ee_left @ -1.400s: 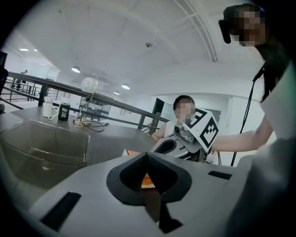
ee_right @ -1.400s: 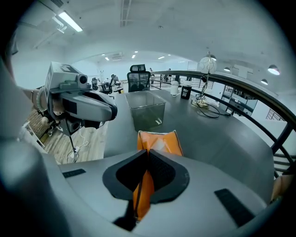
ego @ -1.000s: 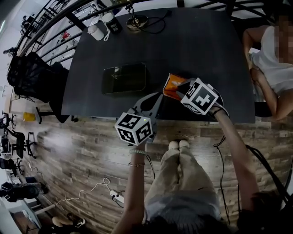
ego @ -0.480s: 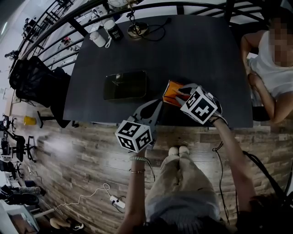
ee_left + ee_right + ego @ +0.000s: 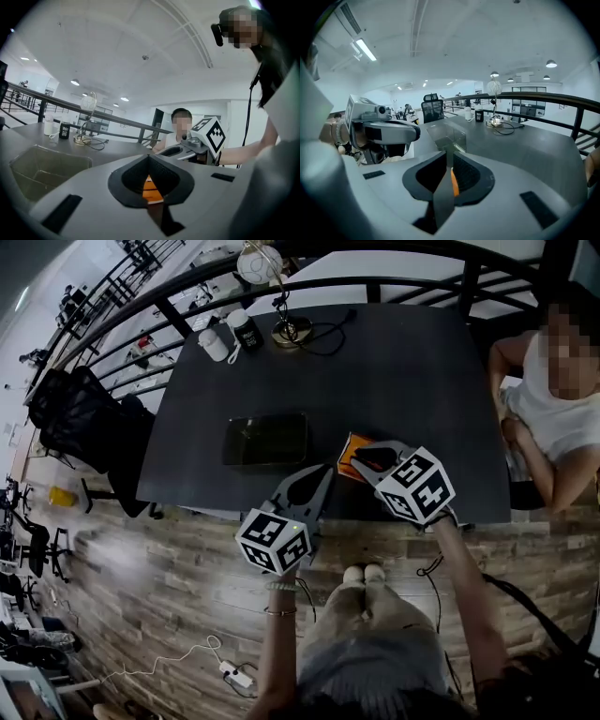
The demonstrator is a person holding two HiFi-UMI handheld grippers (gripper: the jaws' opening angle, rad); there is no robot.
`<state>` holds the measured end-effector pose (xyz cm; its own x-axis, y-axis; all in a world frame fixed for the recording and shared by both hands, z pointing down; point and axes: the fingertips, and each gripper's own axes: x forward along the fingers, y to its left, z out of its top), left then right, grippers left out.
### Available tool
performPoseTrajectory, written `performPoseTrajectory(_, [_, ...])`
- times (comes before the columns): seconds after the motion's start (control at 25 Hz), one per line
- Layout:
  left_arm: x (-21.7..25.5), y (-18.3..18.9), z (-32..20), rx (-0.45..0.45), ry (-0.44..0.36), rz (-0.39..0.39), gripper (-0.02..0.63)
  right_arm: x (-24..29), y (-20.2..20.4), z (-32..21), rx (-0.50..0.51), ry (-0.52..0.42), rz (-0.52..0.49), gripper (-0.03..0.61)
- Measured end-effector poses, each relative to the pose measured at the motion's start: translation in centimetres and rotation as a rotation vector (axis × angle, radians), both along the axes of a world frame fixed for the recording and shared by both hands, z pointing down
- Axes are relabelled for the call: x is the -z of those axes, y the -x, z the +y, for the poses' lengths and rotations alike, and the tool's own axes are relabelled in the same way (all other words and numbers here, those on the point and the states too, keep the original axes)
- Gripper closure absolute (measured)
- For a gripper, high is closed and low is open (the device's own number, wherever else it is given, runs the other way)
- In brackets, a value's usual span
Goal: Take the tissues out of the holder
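Gripping the orange tissues (image 5: 348, 450) by a thin edge, the right tool (image 5: 362, 461) keeps them outside and just right of the clear holder (image 5: 265, 439), over the desk (image 5: 403, 371), as a second ago. The left tool (image 5: 328, 469), jaws together and empty, still points at them from close by.

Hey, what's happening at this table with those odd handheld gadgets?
A person at the dark table holds a two-jaw tool in each hand. The right tool appears closed on the edge of an orange tissue pack near the table's front edge. The left tool is closed and empty, pointing toward the pack from beside it. The clear holder sits further left on the table and looks empty, so the tissues are already out.
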<state>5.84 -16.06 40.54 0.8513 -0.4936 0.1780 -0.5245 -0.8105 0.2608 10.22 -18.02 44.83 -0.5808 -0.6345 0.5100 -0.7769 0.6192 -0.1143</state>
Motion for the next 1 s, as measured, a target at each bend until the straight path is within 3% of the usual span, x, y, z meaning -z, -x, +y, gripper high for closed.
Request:
performPoseTrajectory(0.2, [2.7,0.5,0.8,-0.006,-0.058,0.025,0.606,3.2,1.7,0.9,0.015,-0.076,-0.053,0.553])
performPoseTrajectory(0.64, [6.9,2.6,1.7,0.02,-0.175,0.039,0.606,10.4,3.7,2.0,-0.036,-0.281,-0.227,0.565])
performPoseTrajectory(1.0, [9.7,3.5,2.0,0.036,-0.255,0.053,0.606,13.8,5.1,2.9,-0.013,-0.416,-0.275,0.565])
